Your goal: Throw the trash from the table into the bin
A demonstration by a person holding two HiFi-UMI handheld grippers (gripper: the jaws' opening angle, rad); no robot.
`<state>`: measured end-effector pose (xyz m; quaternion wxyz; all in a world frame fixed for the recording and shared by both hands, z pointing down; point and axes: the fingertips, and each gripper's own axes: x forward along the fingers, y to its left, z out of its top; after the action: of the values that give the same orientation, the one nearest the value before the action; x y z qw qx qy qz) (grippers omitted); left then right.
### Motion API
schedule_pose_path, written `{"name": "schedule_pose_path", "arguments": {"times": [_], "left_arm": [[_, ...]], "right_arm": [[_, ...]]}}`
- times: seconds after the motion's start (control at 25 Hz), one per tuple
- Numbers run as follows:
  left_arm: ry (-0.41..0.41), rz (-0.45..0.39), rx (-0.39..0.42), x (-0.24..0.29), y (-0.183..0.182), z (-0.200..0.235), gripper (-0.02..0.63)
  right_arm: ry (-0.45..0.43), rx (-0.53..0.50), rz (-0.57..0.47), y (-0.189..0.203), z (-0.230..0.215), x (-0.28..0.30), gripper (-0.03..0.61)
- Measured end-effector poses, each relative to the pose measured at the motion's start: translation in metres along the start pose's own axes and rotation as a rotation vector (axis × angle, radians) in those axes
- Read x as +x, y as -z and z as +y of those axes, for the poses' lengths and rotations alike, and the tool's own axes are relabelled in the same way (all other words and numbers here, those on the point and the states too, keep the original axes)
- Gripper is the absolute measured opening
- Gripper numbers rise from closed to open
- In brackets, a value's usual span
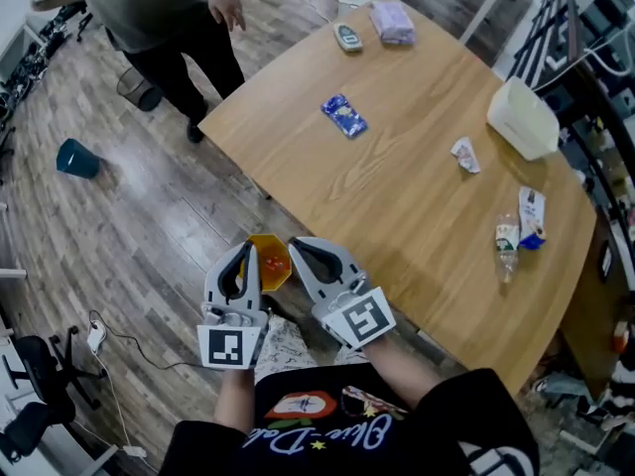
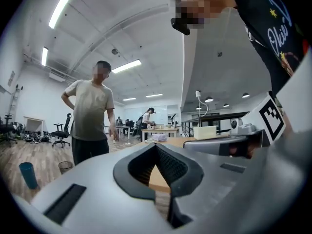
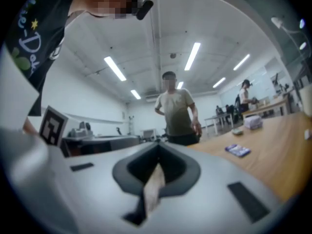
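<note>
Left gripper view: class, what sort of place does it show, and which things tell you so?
Probably an open-plan office or lab: long ceiling strip lights, a black office chair by the far wall, and desks at the back with a person beside them.

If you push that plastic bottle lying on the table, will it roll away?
Probably: the bottle lies on its side on the smooth table, so a sideways push should roll it. It looks like thin clear plastic, so likely light.

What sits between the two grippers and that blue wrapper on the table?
Nothing visible does. Only bare table lies between the left gripper, the right gripper and the blue wrapper.
</note>
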<state>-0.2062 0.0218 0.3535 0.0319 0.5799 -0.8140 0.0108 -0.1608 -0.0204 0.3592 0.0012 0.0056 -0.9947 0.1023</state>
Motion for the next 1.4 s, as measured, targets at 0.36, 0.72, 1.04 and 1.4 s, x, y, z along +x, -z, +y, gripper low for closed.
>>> {"name": "schedule_pose_path", "arguments": {"times": [0.36, 0.72, 1.04, 1.4], "left_arm": [[0.243, -0.045, -0.009, 0.051, -0.042, -0.102, 0.011], [0.455, -0.097, 0.046, 0.08, -0.075, -0.206, 0.011], [0.493, -0.114, 0.003, 0.096, -0.08, -0.267, 0.011], [0.509, -0.107, 0.022, 0.104, -0.082, -0.32, 0.011]], "right_arm": [[0.238, -0.052, -0.06, -0.064, -0.069, -0.094, 0.006], [0.416, -0.102, -0.117, -0.102, -0.117, -0.182, 0.006], [0.443, -0.125, -0.125, -0.114, -0.148, -0.232, 0.006], [0.466, -0.111, -0.139, -0.119, -0.171, -0.282, 0.006]]}}
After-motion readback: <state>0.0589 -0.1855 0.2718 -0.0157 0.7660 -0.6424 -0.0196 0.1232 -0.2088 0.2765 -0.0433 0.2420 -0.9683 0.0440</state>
